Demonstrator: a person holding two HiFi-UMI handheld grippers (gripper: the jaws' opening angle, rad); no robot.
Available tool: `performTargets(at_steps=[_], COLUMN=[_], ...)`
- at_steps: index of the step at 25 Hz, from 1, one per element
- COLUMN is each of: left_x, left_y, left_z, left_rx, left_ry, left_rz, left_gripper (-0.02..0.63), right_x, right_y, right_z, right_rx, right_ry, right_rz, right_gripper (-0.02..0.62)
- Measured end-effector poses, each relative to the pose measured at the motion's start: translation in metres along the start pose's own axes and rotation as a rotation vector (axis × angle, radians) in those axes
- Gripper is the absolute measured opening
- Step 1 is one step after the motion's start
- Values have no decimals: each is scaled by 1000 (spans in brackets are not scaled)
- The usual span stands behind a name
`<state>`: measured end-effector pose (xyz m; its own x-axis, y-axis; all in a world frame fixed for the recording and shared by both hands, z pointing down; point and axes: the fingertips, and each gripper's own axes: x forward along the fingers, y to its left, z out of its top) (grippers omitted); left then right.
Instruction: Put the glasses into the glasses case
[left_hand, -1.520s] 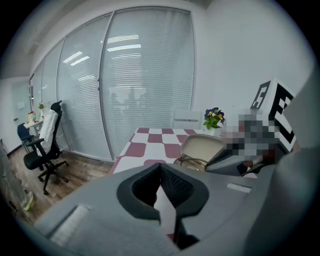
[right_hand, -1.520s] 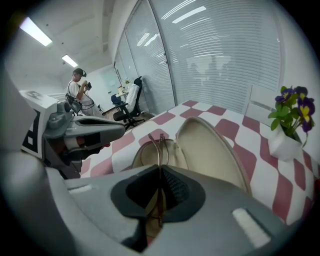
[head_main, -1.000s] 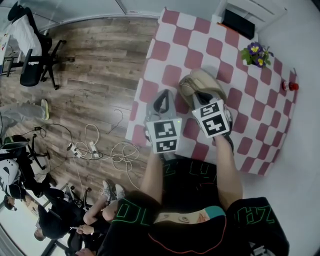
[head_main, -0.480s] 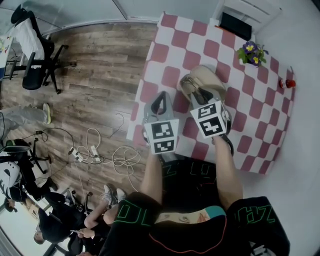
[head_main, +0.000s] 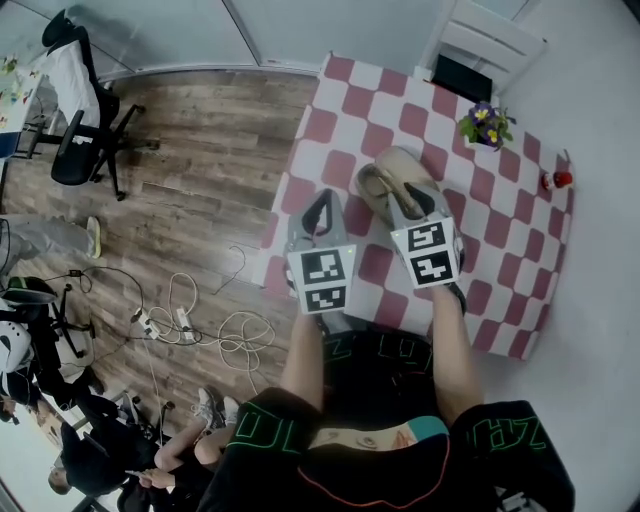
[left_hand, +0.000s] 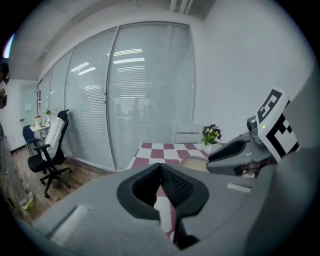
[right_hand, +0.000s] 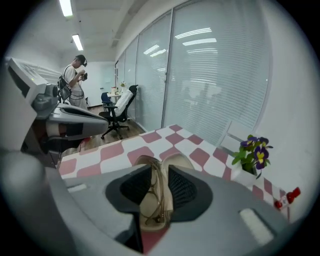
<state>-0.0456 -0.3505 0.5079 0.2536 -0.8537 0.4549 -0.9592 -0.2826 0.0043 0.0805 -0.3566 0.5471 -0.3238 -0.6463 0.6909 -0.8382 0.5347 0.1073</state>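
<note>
**Glasses in the case, lid left to close**

The checked desk (head_main: 520, 250) carries the open glasses case (head_main: 402, 165) near its middle, with a flower pot (head_main: 482, 125) at 1 o'clock of it.

The right gripper (head_main: 412, 200) hangs over the case. Its fingers have just been opening and stand spread, with nothing pinched between them. Through the gap, the right gripper view shows the glasses (right_hand: 156, 197) lying in the case below.

The left gripper (head_main: 322, 205) hovers at 9 o'clock of the case, well apart from it. Its fingers are pressed together and empty.

The glasses look seated, so what remains is probably the lid:
- Steady the base from 9 o'clock with the left fingers.
- Check that no temple rides over the rim.
- Swing the lid down slowly with the right fingers, pressing on the shell and never on the frame.
</note>
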Motion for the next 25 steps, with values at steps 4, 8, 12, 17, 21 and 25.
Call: performTargets(at_steps=[4,8,12,17,21,25], left_x=[-10,-25,-33,-37,-42,-47], left_y=[0,0,-12,-38,-63,-83], left_z=[28,60,88,118,144,166], left_rx=[-21,-54,-26,13,79,121], left_ry=[-79,-175,-241,-297,-330,-390], left_rz=[21,49,45,17,-12,-12], left_gripper=[8,8,8,8,8,8], right_x=[-28,-62,-97,-138,-175,-201], right_y=[-12,-24,-54,-97,-127,-145], right_z=[25,47,62,67,69,65], right_rx=[7,30,80,184,288,296], right_ry=[-130,-275,-397,-513,-618,-670], right_rz=[-30,-28,-122,-197,-264,-322], right_gripper=[10,5,5,4,3,3])
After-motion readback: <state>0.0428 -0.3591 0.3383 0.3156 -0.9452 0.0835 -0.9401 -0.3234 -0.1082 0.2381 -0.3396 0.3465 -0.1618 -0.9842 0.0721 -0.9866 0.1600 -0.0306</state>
